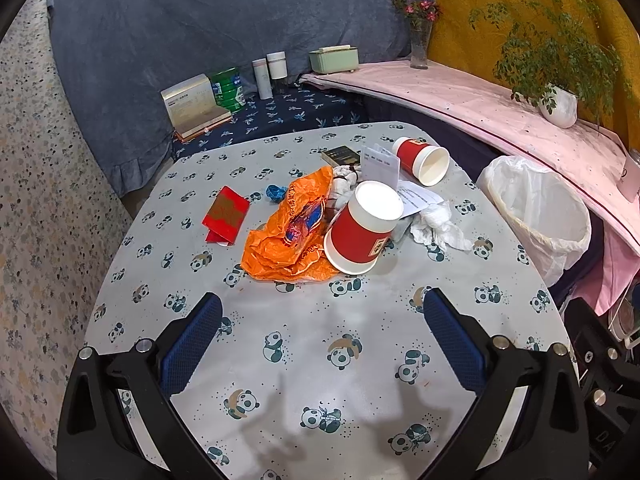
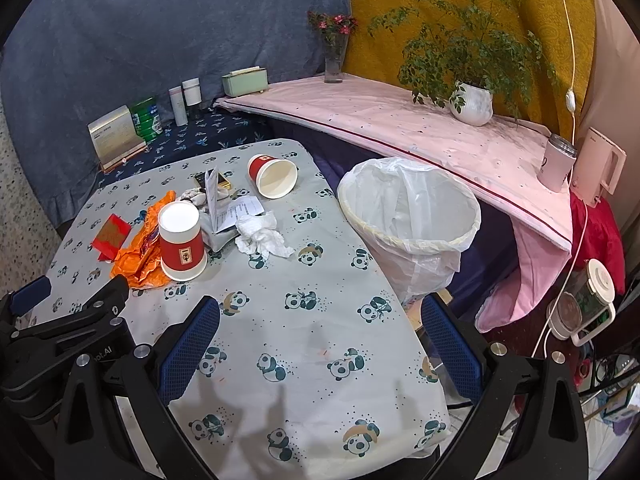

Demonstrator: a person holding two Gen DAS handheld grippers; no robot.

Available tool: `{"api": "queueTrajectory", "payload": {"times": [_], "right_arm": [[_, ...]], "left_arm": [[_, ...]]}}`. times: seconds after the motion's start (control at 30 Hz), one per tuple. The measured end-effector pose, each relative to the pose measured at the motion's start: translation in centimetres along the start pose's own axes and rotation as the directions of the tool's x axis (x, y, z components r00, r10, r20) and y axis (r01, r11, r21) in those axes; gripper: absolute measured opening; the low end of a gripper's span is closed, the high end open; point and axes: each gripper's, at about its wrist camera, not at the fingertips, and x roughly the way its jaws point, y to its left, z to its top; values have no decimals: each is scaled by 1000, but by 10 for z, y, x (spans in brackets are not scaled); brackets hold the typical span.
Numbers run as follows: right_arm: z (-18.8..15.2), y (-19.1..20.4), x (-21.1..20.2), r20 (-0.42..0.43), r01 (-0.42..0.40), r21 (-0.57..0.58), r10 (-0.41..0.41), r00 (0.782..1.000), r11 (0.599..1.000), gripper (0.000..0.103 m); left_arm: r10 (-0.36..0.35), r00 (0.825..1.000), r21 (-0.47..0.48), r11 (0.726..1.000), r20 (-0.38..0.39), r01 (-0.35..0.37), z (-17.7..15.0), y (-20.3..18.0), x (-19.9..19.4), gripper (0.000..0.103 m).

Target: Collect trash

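Trash lies on the panda-print table (image 1: 320, 360): an upside-down red paper cup (image 1: 362, 228) (image 2: 181, 242), a second red cup on its side (image 1: 422, 160) (image 2: 274, 176), an orange plastic bag (image 1: 290, 232) (image 2: 142, 252), a crumpled white tissue (image 1: 438, 226) (image 2: 260, 234), papers (image 1: 416, 196), a red packet (image 1: 226, 214) (image 2: 112, 236). A bin with a white liner (image 1: 540, 212) (image 2: 412, 220) stands at the table's right edge. My left gripper (image 1: 322, 336) is open and empty, short of the bag and cup. My right gripper (image 2: 320, 340) is open and empty over the table's near right side.
Behind the table stand a box (image 1: 192, 104), a green can (image 1: 228, 88) and bottles (image 1: 270, 72). A pink-covered shelf (image 2: 400, 128) carries a flower vase (image 2: 334, 52), a potted plant (image 2: 472, 100) and a mug (image 2: 556, 164). A cable (image 2: 568, 40) hangs at right.
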Motion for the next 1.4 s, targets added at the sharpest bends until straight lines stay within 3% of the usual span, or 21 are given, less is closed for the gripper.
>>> {"api": "queueTrajectory", "payload": {"times": [1.4], "right_arm": [[1,2,0,-1,0,-3,0,1000,1000,97]], "left_arm": [[-7,1000,-30,1000,-10,7,1,11,7,96]]}}
